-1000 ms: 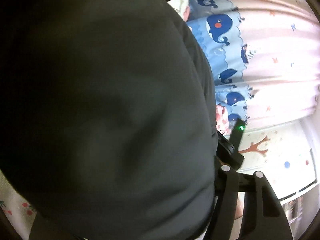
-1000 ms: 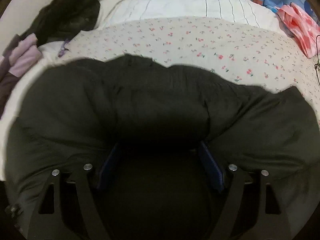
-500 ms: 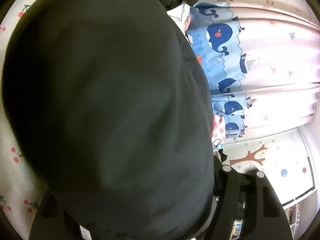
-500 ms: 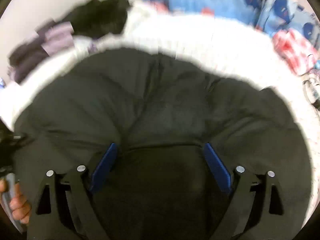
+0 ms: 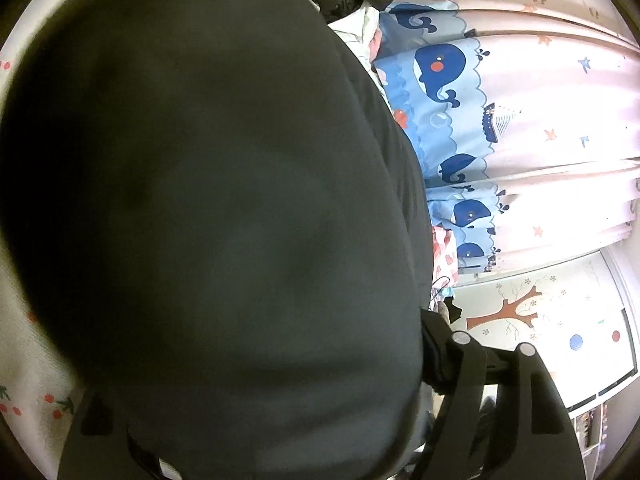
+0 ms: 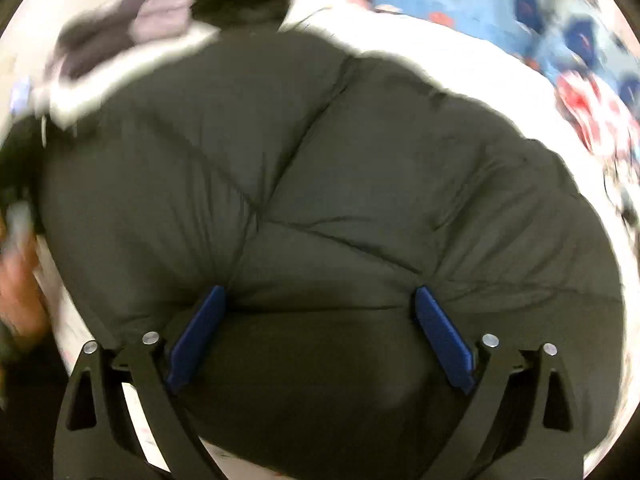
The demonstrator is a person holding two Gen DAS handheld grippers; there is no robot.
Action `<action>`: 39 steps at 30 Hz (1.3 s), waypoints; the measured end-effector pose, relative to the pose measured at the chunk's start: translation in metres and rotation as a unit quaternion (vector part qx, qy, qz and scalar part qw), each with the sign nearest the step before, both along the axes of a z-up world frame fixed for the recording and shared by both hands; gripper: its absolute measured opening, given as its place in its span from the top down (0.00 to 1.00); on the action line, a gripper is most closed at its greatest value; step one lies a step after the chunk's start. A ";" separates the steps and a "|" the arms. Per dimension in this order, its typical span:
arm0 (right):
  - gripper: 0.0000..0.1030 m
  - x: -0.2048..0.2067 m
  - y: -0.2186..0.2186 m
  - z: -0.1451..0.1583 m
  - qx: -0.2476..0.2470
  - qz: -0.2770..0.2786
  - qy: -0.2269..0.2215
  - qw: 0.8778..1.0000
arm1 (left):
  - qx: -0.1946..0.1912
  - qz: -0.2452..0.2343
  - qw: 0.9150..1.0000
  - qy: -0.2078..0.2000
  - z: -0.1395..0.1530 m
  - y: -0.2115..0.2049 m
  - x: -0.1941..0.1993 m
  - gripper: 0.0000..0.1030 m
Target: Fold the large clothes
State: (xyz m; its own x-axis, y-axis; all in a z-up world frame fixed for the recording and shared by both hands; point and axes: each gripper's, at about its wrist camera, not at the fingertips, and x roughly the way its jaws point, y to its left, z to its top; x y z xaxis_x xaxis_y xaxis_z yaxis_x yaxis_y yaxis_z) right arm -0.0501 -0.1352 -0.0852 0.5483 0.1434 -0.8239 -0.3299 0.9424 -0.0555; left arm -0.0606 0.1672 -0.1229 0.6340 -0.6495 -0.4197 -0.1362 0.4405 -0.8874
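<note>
- The big dark puffy jacket [image 6: 320, 184] fills most of the right wrist view. It has stitched lines that make fat, soft squares.
- The right gripper [image 6: 320, 336] has its two blue pads [image 6: 442, 340] spread wide apart. A thick roll of the jacket sits between them and touches both pads, so the fingers are holding the jacket with a wide grip.
- The jacket lies over a white bed sheet with tiny cherries [image 5: 24, 364]. The sheet shows around the edges of the jacket.
- In the left wrist view the same jacket [image 5: 208, 216] is right up against the camera and covers most of the picture.
- The left gripper [image 5: 280, 432] is mostly hidden by the jacket. Only its right black finger [image 5: 472, 392] shows beside the cloth. I cannot tell if the fingers are open or closed.
- A person's bare hand [image 6: 18, 292] shows at the left edge of the right wrist view. It is blurry.
- A pile of dark and purple clothes [image 6: 132, 32] lies past the jacket, near the top of the bed.
- A curtain with blue whales [image 5: 500, 120] hangs at the far side of the bed.
- A pink and red cloth [image 6: 596, 120] lies near the curtain, apart from the jacket.
- A wall with a brown tree picture [image 5: 516, 308] shows below the curtain in the left wrist view.
</note>
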 end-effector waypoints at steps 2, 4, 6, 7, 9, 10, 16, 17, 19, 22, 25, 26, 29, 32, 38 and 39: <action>0.11 0.010 -0.006 0.015 0.032 -0.014 0.016 0.999 | -0.003 0.005 1.000 0.000 -0.001 -0.001 -0.003 0.30; 0.11 0.023 -0.012 0.048 0.069 -0.030 -0.035 0.997 | -0.011 0.008 1.000 0.001 -0.002 0.000 -0.005 0.30; 0.10 0.046 -0.013 0.070 0.056 -0.044 -0.078 0.994 | -0.014 0.011 1.000 0.002 -0.003 -0.002 -0.006 0.30; 0.08 0.064 -0.013 0.074 0.041 -0.061 -0.092 0.993 | -0.013 0.012 1.000 0.001 -0.003 -0.003 -0.007 0.30; 0.07 0.102 -0.020 0.058 0.029 -0.095 -0.084 0.992 | -0.016 0.014 1.000 0.001 -0.004 -0.005 -0.008 0.30; 0.07 0.113 -0.026 0.038 0.019 -0.103 -0.057 0.993 | -0.020 0.016 1.000 0.001 -0.005 -0.005 -0.009 0.30; 0.06 0.145 -0.022 0.006 0.022 -0.094 0.010 0.995 | -0.056 0.045 0.997 -0.006 -0.009 0.001 -0.020 0.30; 0.06 0.132 -0.022 0.017 0.030 -0.091 -0.008 0.995 | -0.060 0.045 0.997 -0.002 -0.011 0.001 -0.021 0.30; 0.06 0.090 -0.023 0.036 0.023 -0.079 -0.057 0.995 | -0.057 0.045 0.997 -0.001 -0.013 -0.007 -0.016 0.30; 0.06 0.066 -0.010 0.012 -0.019 -0.050 -0.036 0.998 | -0.044 0.042 0.998 -0.003 -0.006 -0.021 0.007 0.30; 0.06 0.066 -0.010 -0.009 -0.025 -0.040 -0.018 0.999 | -0.025 0.038 0.999 -0.008 -0.001 -0.036 0.013 0.30; 0.06 0.067 -0.013 -0.004 -0.017 -0.053 -0.011 0.998 | -0.024 0.040 0.999 -0.009 -0.001 -0.037 0.011 0.30; 0.06 0.040 -0.011 0.025 0.001 -0.054 -0.057 0.997 | -0.033 0.048 0.998 -0.011 -0.007 -0.028 -0.012 0.30; 0.06 0.019 0.002 -0.004 -0.024 -0.030 -0.024 0.999 | -0.006 0.040 0.999 -0.024 -0.001 -0.044 -0.017 0.30; 0.06 0.022 0.012 -0.035 -0.064 -0.030 -0.053 0.996 | 0.184 -0.021 0.974 -0.130 0.064 -0.107 -0.035 0.35; 0.06 0.021 0.014 -0.035 -0.063 -0.028 -0.052 0.996 | 0.225 -0.038 0.962 -0.151 0.078 -0.126 -0.040 0.35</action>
State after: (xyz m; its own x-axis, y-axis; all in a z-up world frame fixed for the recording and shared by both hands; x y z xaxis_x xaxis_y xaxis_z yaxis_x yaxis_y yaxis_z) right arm -0.0292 -0.1217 -0.1206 0.6356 0.0080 -0.7720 -0.2624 0.9427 -0.2062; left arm -0.1002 0.0409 -0.0446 0.7294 -0.4942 -0.4731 0.1450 0.7875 -0.5991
